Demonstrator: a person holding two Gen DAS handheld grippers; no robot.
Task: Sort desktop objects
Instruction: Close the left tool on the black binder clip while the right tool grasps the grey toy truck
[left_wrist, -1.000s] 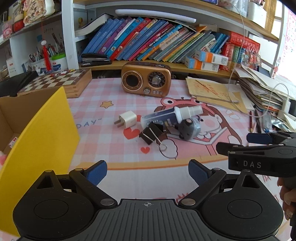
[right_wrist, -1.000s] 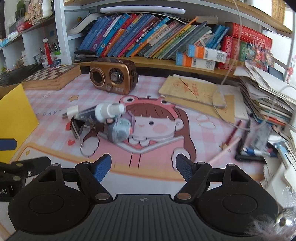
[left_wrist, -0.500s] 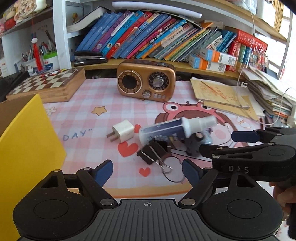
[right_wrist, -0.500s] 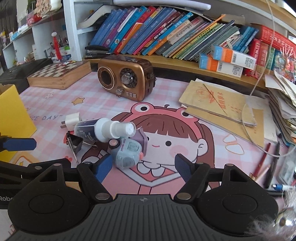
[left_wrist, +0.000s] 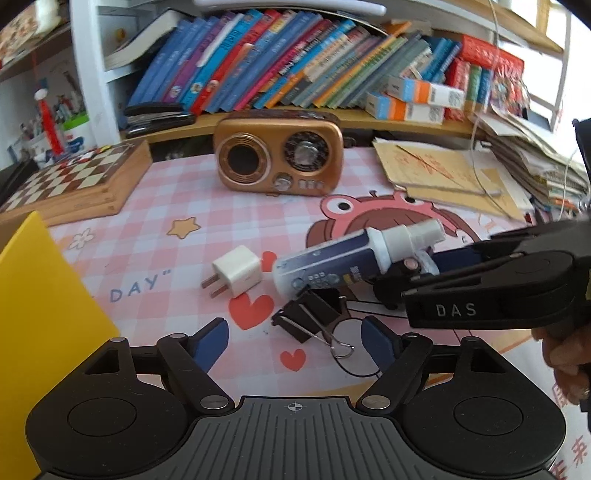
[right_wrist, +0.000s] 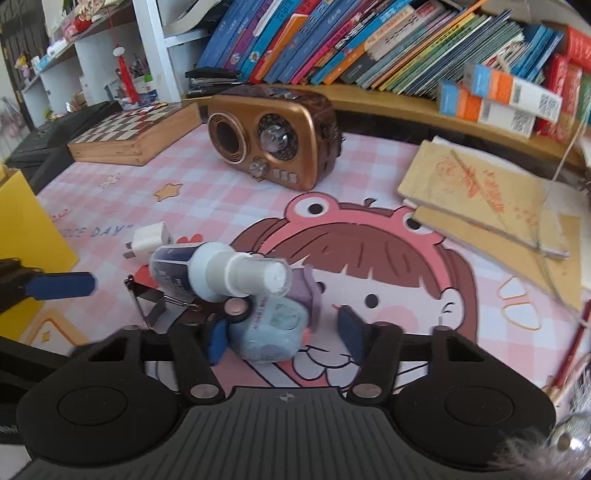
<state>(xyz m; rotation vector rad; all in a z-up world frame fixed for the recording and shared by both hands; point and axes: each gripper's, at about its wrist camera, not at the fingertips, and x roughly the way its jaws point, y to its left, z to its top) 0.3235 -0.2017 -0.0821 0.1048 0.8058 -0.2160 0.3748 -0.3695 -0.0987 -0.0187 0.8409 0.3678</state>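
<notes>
A small pile lies on the pink cartoon mat (left_wrist: 177, 206): a white charger plug (left_wrist: 236, 271), a dark blue spray bottle (left_wrist: 332, 266) with a white nozzle, black binder clips (left_wrist: 310, 317) and a small blue-grey gadget (right_wrist: 273, 328). My left gripper (left_wrist: 293, 343) is closing; the binder clips lie between its blue tips, untouched. My right gripper (right_wrist: 284, 334) is also closing, astride the gadget under the spray bottle (right_wrist: 221, 275). Its left pad is against the gadget; a gap remains at the right pad. In the left wrist view, the right gripper (left_wrist: 480, 291) reaches in from the right.
A bronze retro radio (left_wrist: 279, 157) stands behind the pile, and a wooden chessboard box (left_wrist: 74, 181) lies at back left. A yellow box wall (left_wrist: 44, 332) rises close on the left. Yellowed papers (left_wrist: 443, 173) and stacked books fill the right side, with pencils (right_wrist: 569, 354) nearby.
Both grippers have moved forward and down onto the pile, and both pairs of jaws have narrowed. The right one went from short of the gadget to astride it.
</notes>
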